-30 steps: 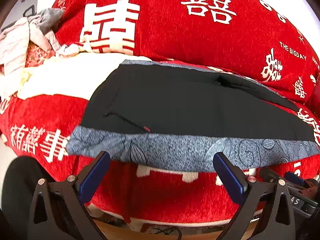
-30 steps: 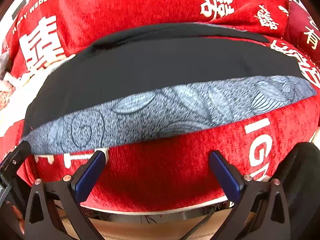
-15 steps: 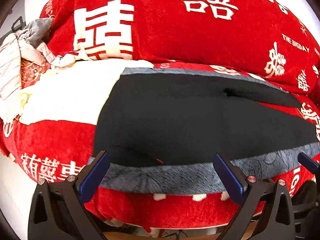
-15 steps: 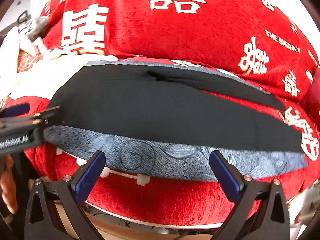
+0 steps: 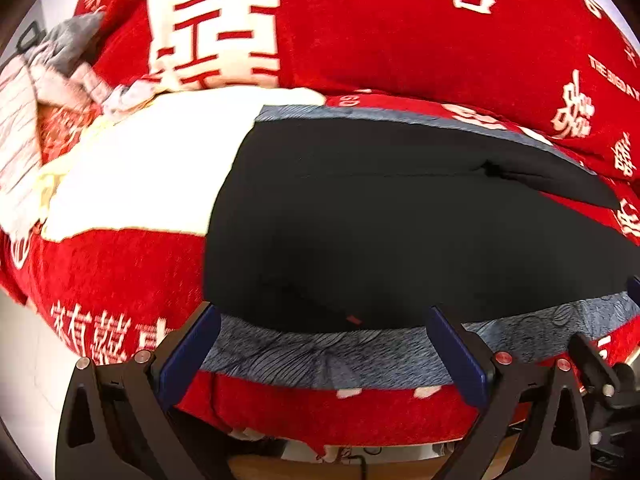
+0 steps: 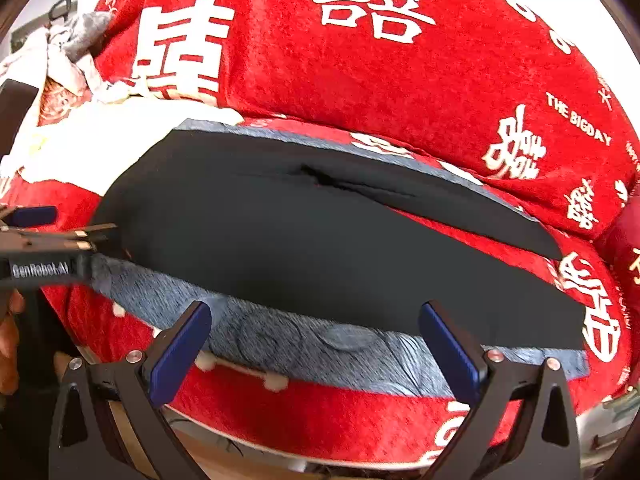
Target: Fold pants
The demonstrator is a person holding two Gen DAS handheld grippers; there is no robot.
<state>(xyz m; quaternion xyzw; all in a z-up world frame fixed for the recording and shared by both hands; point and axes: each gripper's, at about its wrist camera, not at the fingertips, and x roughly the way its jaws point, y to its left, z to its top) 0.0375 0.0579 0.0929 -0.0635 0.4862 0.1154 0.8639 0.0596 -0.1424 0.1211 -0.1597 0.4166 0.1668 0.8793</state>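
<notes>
Black pants [image 5: 400,220] lie flat along a red sofa seat, with a grey leaf-patterned band [image 5: 320,352] on the near edge. My left gripper [image 5: 320,316] is open, its blue pads [image 5: 188,348] straddling the band near the pants' left end without gripping it. In the right wrist view the same pants [image 6: 320,240] and band [image 6: 280,336] show. My right gripper [image 6: 314,312] is open just before the band, further right. The left gripper [image 6: 80,236] shows side-on at the pants' left corner.
The red sofa cover [image 5: 400,40] with white characters forms the seat and backrest. White fabric [image 5: 152,160] lies left of the pants, and a heap of clothes [image 5: 36,112] sits beyond it. A hand [image 6: 8,320] shows at the left edge. The seat's front edge drops off below both grippers.
Both grippers have closed in on the near grey band. The right one swung left along the pants. The pants lie as before and both grippers stay open.
</notes>
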